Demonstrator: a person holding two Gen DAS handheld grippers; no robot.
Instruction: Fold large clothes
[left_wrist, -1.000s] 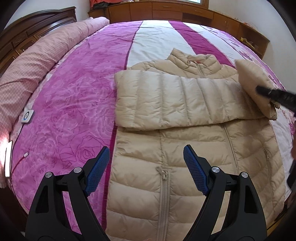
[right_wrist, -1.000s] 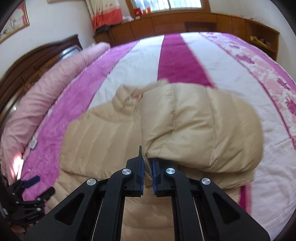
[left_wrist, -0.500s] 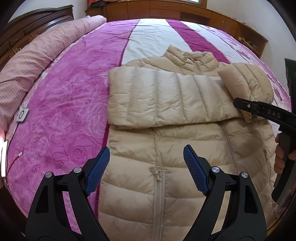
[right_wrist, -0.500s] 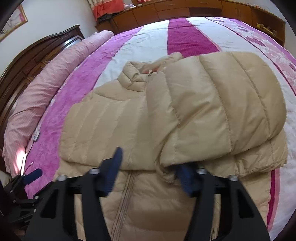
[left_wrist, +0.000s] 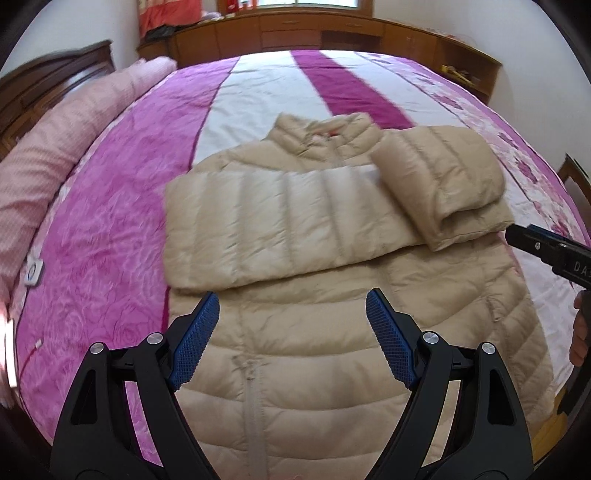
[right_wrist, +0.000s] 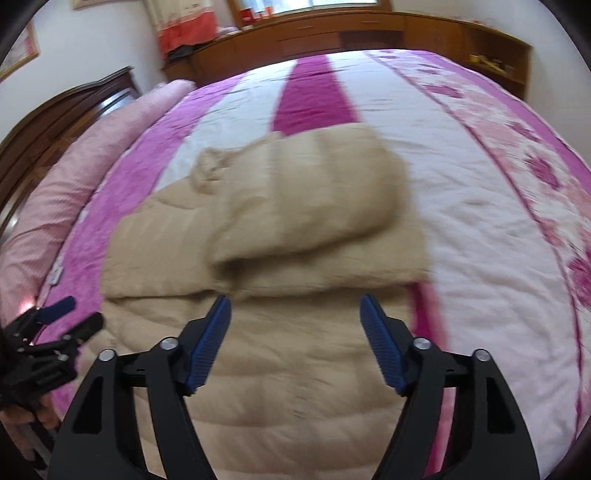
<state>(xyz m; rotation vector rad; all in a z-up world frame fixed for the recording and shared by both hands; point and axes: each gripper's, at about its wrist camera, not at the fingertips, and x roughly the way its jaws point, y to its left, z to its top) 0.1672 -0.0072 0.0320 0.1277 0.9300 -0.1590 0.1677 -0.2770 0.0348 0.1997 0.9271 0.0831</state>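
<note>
A beige quilted down jacket lies front-up on the bed, collar toward the far end. One sleeve is folded flat across the chest. The other sleeve lies doubled over on the right shoulder. My left gripper hovers open above the jacket's lower front, nothing between its blue pads. My right gripper hangs over the jacket's right half, its jaws opening wide and empty, just short of the folded sleeve. Its tip shows at the right edge of the left wrist view.
The bed carries a magenta, white and pink flowered quilt. A pink rolled duvet runs along the left side by a dark wooden headboard. Wooden cabinets line the far wall. A small white device lies at the left.
My right gripper let go of the sleeve, dropped it on the jacket's right shoulder, opened and drew back. My left gripper pulled back a little, still open.
</note>
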